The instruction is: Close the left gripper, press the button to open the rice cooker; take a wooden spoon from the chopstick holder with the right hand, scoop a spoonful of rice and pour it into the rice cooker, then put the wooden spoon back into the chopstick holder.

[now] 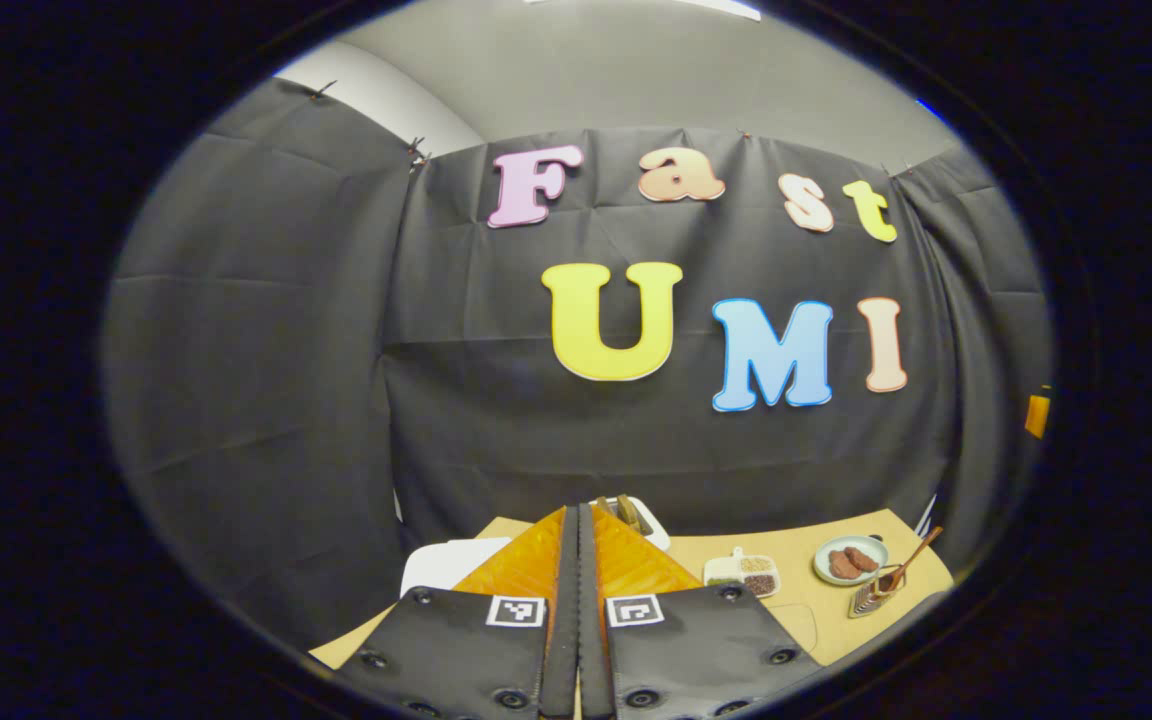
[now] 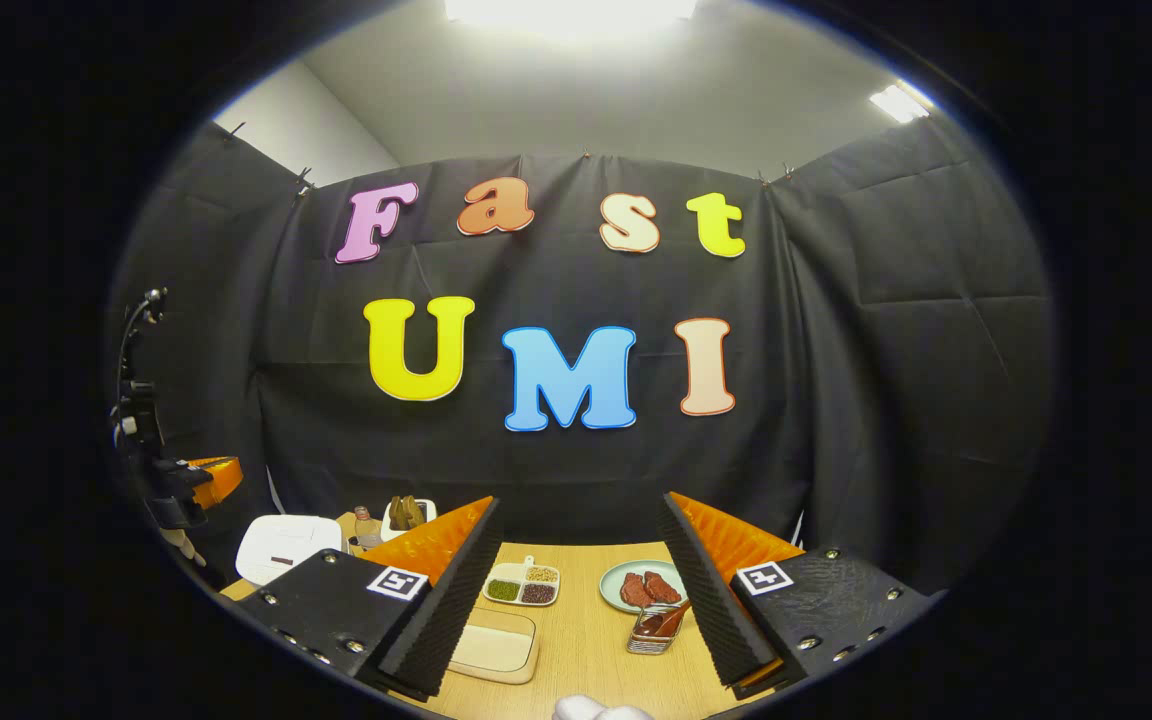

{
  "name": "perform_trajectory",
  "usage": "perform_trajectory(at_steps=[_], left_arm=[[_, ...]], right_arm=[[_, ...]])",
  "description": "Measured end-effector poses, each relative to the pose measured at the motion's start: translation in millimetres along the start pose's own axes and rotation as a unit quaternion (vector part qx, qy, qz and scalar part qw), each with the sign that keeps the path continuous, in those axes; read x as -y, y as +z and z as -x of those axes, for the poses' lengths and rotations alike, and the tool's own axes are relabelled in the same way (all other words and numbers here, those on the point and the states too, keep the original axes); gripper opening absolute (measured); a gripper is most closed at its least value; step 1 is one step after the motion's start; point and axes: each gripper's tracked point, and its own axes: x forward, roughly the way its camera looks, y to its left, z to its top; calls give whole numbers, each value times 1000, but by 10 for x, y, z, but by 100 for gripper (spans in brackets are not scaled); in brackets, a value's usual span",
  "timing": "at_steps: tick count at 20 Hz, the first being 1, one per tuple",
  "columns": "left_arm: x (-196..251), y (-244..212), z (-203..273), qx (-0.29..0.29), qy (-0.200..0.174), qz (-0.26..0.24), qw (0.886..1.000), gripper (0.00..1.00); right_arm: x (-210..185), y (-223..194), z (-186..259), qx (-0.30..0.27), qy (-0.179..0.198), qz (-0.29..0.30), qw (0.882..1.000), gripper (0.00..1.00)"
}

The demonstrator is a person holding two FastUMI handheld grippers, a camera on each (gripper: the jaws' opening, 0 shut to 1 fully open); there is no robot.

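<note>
Left gripper (image 1: 577, 560) fingers clenched, empty; rice cooker (image 2: 288, 545) lid down, unpressed. Right gripper (image 2: 576, 560) fingers spread; wooden spoon (image 2: 671, 622) ahead in holder (image 2: 652, 634).

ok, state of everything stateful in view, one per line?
left claw: shut, holding nothing
right claw: open, holding nothing
rice cooker: lid down
wooden spoon: standing tilted in the chopstick holder
plate: holds reddish-brown pieces
divided dish: compartments filled
</note>
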Motion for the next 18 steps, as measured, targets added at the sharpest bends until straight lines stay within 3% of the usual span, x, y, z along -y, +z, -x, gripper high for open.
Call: perform_trajectory(at_steps=[5,6,12,18], left_arm=[[-412,-750,-395,-59,55,-6,997,9],[-458,-908,-459,-68,62,-2,996,8],[-848,-1977,-785,-171,112,23,979,9],[-848,-2282,-906,-206,114,21,972,9]], right_arm=[[21,-193,-68,-31,-2,17,999,93],[7,-217,-78,-35,0,14,999,96],[-46,-270,-122,-47,8,35,998,96],[-77,-266,-175,-50,10,42,998,96]])
